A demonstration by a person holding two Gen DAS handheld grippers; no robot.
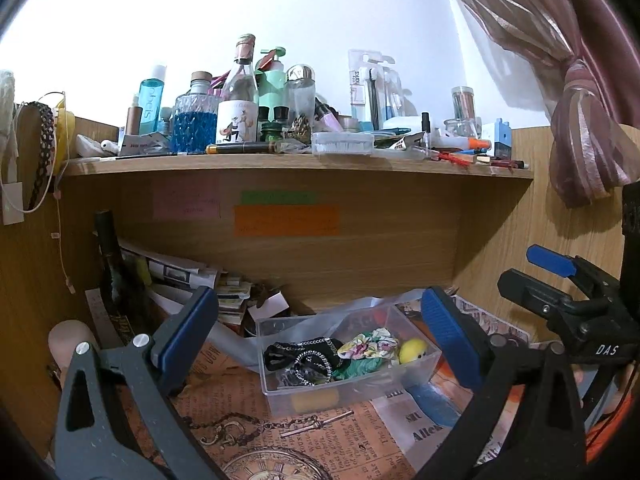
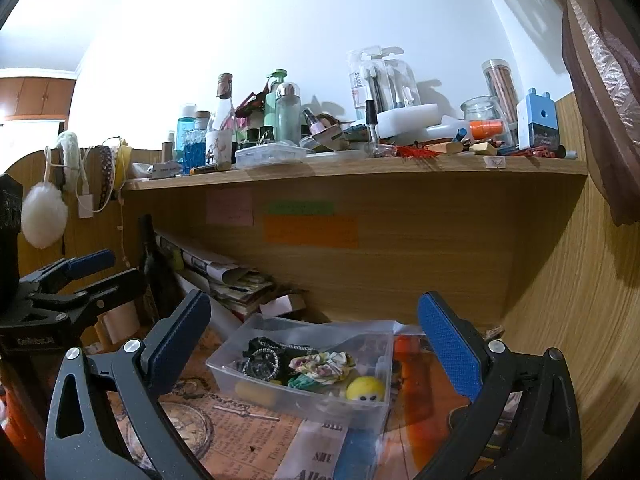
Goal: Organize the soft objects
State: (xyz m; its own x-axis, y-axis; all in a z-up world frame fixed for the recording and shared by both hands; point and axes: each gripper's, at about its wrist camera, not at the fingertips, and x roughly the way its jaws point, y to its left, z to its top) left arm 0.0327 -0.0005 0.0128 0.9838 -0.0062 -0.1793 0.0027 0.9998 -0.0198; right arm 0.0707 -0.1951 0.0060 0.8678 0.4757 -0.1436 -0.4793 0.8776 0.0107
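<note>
- Holding our left gripper (image 1: 320, 332) wide apart and empty, we hover over the papered desk (image 1: 320, 440).
- Between its blue pads (image 1: 188, 328) sits the clear plastic box (image 1: 280, 396).
- Inside the box we see, left to right, a black chained band (image 1: 298, 354), a floral scrunchie (image 1: 370, 346) above a green one (image 1: 356, 368), and a yellow soft ball (image 1: 413, 351).
- Our right gripper (image 2: 316, 340) is spread wide too, gripping nothing, above the same box (image 2: 240, 368).
- Above, a shelf (image 2: 360, 170) carries bottles.

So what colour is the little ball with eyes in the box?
Yellow ball, with black eyes, seen best in the right wrist view.
</note>
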